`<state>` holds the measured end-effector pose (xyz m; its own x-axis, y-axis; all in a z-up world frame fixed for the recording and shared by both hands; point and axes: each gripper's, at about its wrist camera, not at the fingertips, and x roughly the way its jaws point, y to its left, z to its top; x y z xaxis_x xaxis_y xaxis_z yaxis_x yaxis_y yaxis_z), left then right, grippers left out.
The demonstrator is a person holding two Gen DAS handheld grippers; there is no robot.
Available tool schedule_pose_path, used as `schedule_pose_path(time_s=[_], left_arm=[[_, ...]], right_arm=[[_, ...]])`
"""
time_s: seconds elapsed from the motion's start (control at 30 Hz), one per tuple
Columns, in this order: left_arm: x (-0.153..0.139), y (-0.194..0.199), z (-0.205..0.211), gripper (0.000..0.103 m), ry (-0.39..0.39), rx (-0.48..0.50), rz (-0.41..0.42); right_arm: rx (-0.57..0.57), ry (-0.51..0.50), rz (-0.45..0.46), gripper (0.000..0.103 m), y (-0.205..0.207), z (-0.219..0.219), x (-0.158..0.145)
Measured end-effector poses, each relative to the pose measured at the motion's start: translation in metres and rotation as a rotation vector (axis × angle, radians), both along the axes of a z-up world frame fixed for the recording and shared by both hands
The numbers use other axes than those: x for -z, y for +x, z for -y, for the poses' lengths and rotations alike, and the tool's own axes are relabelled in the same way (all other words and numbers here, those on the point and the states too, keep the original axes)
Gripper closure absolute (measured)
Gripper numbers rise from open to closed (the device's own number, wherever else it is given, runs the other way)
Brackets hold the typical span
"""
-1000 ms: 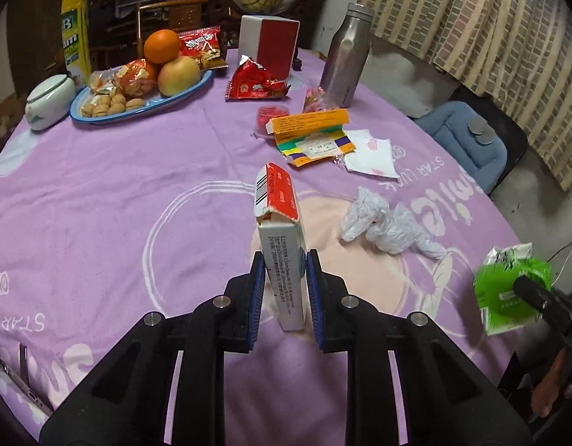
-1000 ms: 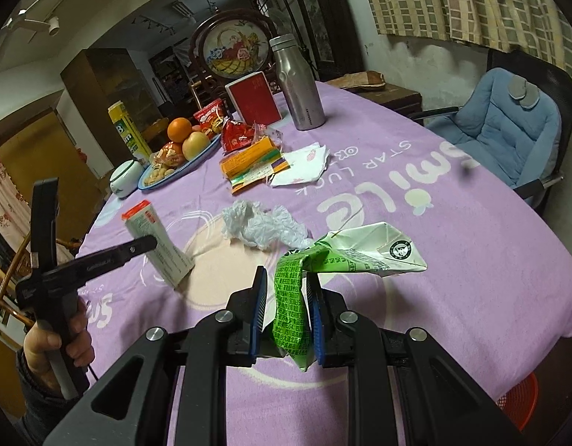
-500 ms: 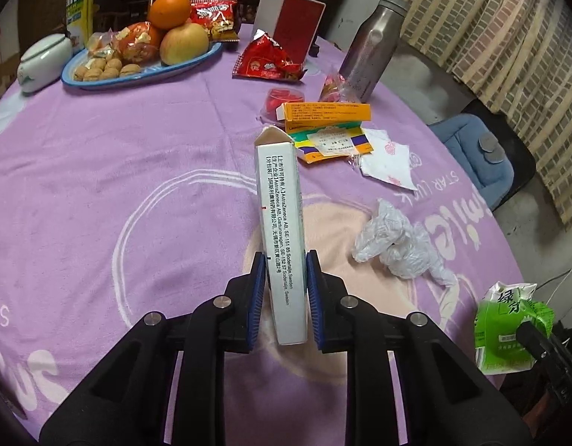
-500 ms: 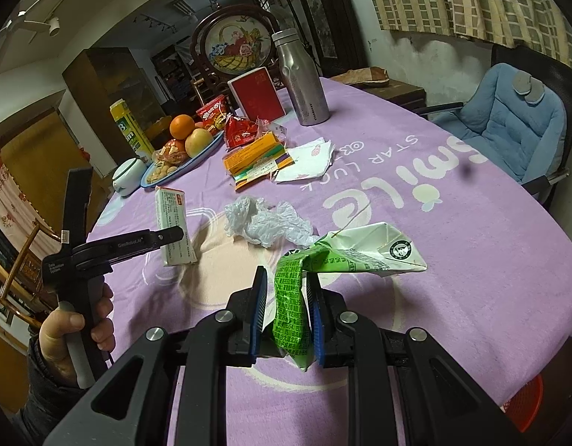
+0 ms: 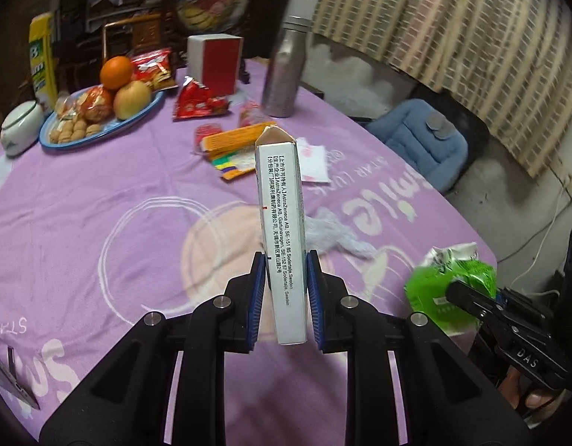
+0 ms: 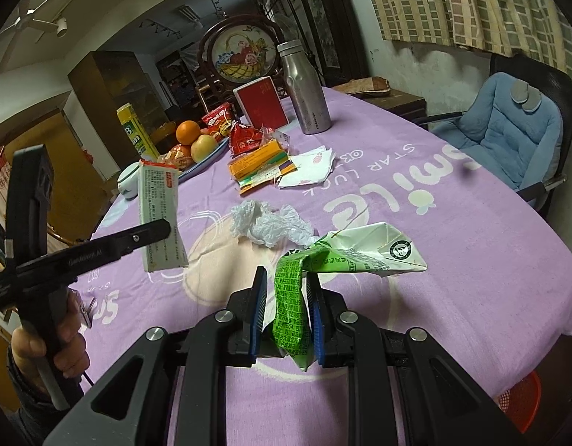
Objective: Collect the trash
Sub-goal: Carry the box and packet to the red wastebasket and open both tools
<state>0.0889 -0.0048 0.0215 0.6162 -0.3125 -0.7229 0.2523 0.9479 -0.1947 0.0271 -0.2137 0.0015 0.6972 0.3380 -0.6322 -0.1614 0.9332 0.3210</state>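
My left gripper [image 5: 285, 290] is shut on a tall white medicine box [image 5: 281, 219], held upright above the purple tablecloth [image 5: 100, 193]. From the right wrist view the same box [image 6: 159, 208] hangs clear of the table in the left gripper [image 6: 163, 227]. My right gripper [image 6: 286, 312] is shut on a crushed green and white drink carton [image 6: 345, 256]; the carton [image 5: 449, 278] also shows at the right of the left wrist view. A crumpled white plastic wrap [image 6: 271, 223] lies on the cloth between the two grippers.
Further back lie an orange box [image 6: 258, 156], a white napkin [image 6: 308, 167], a red snack wrapper [image 6: 245, 137], a steel bottle [image 6: 304, 89], a red box [image 6: 262, 102] and a fruit plate [image 5: 100, 122]. A blue chair [image 6: 509, 126] stands right; a red basket [image 6: 520, 397] sits below.
The left gripper has lifted the medicine box off the cloth and carried it up and toward the right. The right gripper and its carton have stayed put.
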Motion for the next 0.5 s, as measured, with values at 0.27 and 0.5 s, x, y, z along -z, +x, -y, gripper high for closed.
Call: schedule_pose_path(time_s=[0.27, 0.5], left_arm=[[0.007, -0.019, 0.017, 0.079, -0.001, 0.001, -0.015], [0.009, -0.041, 0.031, 0.080, 0.025, 0.009, 0.002]], right_arm=[[0.004, -0.081, 0.034, 0.081, -0.019, -0.001, -0.001], [-0.004, -0.061, 0.054, 0.081, -0.041, 0.010, 0.001]])
